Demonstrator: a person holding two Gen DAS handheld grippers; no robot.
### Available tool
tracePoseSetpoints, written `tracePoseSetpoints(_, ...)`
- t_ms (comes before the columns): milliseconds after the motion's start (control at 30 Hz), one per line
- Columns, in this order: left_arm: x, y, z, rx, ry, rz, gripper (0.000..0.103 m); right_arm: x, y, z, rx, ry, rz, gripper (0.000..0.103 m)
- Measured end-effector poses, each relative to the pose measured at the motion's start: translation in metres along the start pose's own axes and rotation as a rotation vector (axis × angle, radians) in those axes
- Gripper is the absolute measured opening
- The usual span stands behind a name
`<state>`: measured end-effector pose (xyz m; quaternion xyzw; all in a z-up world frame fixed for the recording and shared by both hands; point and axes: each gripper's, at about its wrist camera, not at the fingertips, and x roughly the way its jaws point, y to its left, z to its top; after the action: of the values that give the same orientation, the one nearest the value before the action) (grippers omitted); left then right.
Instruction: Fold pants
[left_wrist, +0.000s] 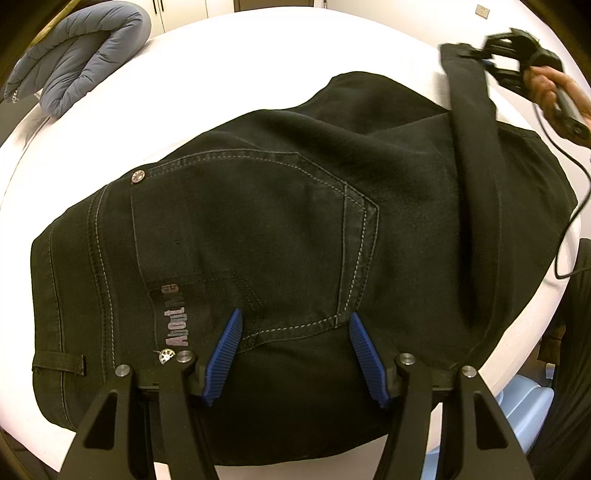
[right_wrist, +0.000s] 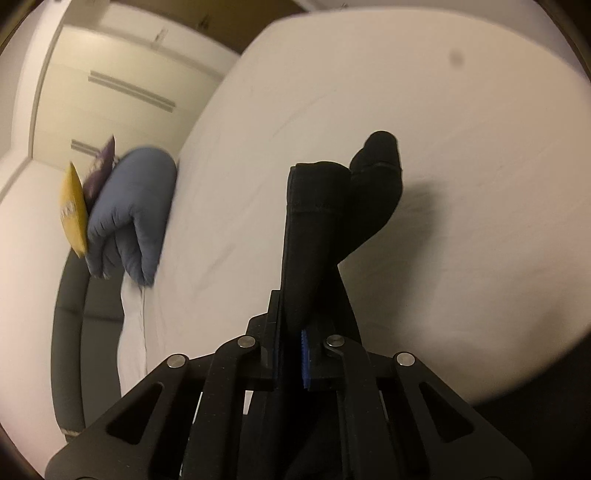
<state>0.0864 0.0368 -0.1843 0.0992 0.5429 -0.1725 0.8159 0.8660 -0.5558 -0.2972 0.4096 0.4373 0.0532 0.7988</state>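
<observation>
Lifting the leg ends, the right gripper (right_wrist: 295, 354) pinches the hems of the black pants (left_wrist: 280, 236) so the legs can fold back over the seat. That seat lies flat on the white bed (left_wrist: 258, 55), pocket up, while the left gripper (left_wrist: 295, 354) hovers wide-open over the pocket, seemingly ready to pin it.

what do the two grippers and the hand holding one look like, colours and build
Both are black skeletal frames with triangular cut-outs and silver pivot bolts. The left gripper has ribbed blue finger pads. The right gripper shows a sliver of the same blue. A bare hand grips its black handle; a thin black cable trails off.
</observation>
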Motion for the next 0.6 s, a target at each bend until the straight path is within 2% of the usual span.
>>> tracePoseSetpoints(67,0.001,0.000,0.000,0.000,-0.001,0.000,0.063,-0.001,-0.016,0.001,0.074,0.052,-0.004,0.011)
tracePoseSetpoints(167,0.001,-0.001,-0.001,0.005,0.001,0.002,0.063,0.019,-0.058,0.001,0.336,0.228,0.010,0.012)
tracePoseSetpoints(200,0.000,-0.001,-0.002,0.005,0.001,0.003,0.063,0.021,-0.063,-0.002,0.374,0.236,0.034,0.012)
tracePoseSetpoints(233,0.001,-0.001,-0.001,0.004,0.002,0.004,0.063,0.022,-0.067,-0.004,0.385,0.225,0.067,0.012)
tracePoseSetpoints(367,0.001,-0.002,-0.002,0.005,0.003,0.006,0.063,0.027,-0.057,-0.009,0.316,0.206,0.084,0.012)
tracePoseSetpoints(500,0.002,-0.003,-0.003,0.007,0.006,0.004,0.063,0.032,-0.044,-0.001,0.308,0.209,0.117,0.012)
tracePoseSetpoints(600,0.002,-0.003,-0.003,0.006,0.002,0.003,0.063,0.028,-0.037,0.005,0.276,0.199,0.102,0.012)
